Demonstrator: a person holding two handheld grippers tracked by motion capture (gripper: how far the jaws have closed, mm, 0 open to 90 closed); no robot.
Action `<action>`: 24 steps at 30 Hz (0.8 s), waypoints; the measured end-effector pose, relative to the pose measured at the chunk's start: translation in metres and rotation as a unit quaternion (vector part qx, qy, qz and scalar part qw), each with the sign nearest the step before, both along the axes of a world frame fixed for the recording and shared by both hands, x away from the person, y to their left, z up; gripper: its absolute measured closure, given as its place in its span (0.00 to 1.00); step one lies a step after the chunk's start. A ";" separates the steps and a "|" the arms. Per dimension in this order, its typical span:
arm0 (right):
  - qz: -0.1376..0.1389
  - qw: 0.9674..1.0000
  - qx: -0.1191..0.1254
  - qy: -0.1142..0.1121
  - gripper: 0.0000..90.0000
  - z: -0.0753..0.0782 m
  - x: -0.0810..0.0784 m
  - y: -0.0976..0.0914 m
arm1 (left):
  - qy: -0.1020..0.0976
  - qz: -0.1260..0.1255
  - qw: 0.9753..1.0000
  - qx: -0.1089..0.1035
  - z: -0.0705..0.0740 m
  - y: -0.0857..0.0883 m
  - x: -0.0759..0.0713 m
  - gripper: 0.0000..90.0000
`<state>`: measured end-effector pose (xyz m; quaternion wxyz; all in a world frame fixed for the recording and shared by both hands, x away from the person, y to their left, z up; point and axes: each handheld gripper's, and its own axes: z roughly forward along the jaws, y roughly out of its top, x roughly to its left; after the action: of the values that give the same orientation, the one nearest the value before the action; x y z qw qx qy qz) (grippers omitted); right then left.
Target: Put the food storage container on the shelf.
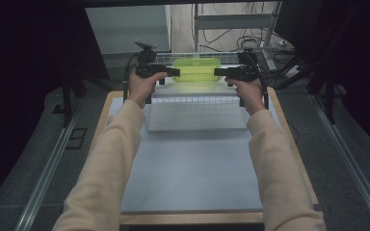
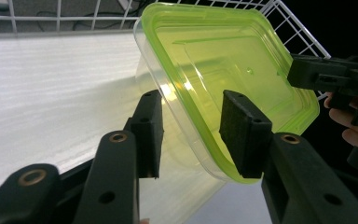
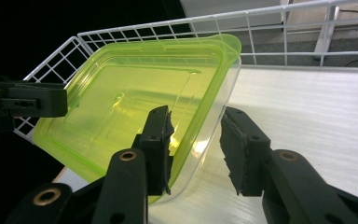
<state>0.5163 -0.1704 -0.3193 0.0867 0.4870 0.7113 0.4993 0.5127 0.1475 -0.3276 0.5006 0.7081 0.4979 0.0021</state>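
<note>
Green-lidded clear container (image 1: 196, 70) is clamped at opposite ends by left tool (image 1: 169, 72) and right tool (image 1: 223, 72), held above wire basket (image 1: 197, 101) on counter (image 1: 192, 178)

Lab-like recording space, dark curtains (image 1: 24, 72) either side, metal floor rails (image 1: 48, 168), tangled cables (image 1: 250, 41) beyond the grippers, bare worktable (image 1: 192, 168) below them

Glossy translucent green plastic container (image 2: 223, 70), white-coated wire basket (image 3: 279, 28)
</note>
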 end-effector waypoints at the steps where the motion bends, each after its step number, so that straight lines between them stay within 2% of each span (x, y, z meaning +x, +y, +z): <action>1: -0.002 1.000 0.002 0.000 0.68 -0.001 0.000 0.000 | -0.003 0.000 1.000 0.002 0.000 0.001 0.001 0.62; 7: -0.011 1.000 -0.012 -0.013 0.55 -0.001 0.000 0.004 | -0.011 -0.011 1.000 -0.003 -0.005 0.000 0.003 0.33; 10: -0.012 1.000 -0.011 -0.016 0.49 0.000 -0.002 0.004 | -0.022 -0.003 1.000 -0.006 -0.003 0.001 0.001 0.24; 13: -0.011 1.000 0.003 -0.029 0.45 0.005 -0.006 0.001 | -0.036 0.009 0.999 -0.012 0.002 0.004 -0.003 0.21; 16: -0.007 0.999 0.000 -0.052 0.42 0.012 -0.015 -0.002 | -0.049 0.005 0.999 -0.006 0.007 0.007 -0.011 0.21; 17: -0.007 0.999 0.000 -0.052 0.42 0.012 -0.015 -0.002 | -0.054 0.006 0.999 -0.006 0.008 0.008 -0.014 0.21; 19: -0.003 0.998 -0.005 -0.065 0.41 0.014 -0.020 -0.004 | -0.060 -0.002 0.998 -0.007 0.010 0.009 -0.022 0.21; 22: 0.009 0.997 -0.010 -0.071 0.40 0.014 -0.029 -0.008 | -0.059 -0.019 0.998 -0.010 0.011 0.011 -0.034 0.22; 24: 0.024 0.997 -0.014 -0.078 0.39 0.014 -0.036 -0.012 | -0.070 -0.018 0.997 -0.003 0.012 0.015 -0.044 0.22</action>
<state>0.4798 -0.1825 -0.3049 0.1368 0.4278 0.7205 0.5283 0.4682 0.1625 -0.3158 0.5363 0.7136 0.4489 0.0407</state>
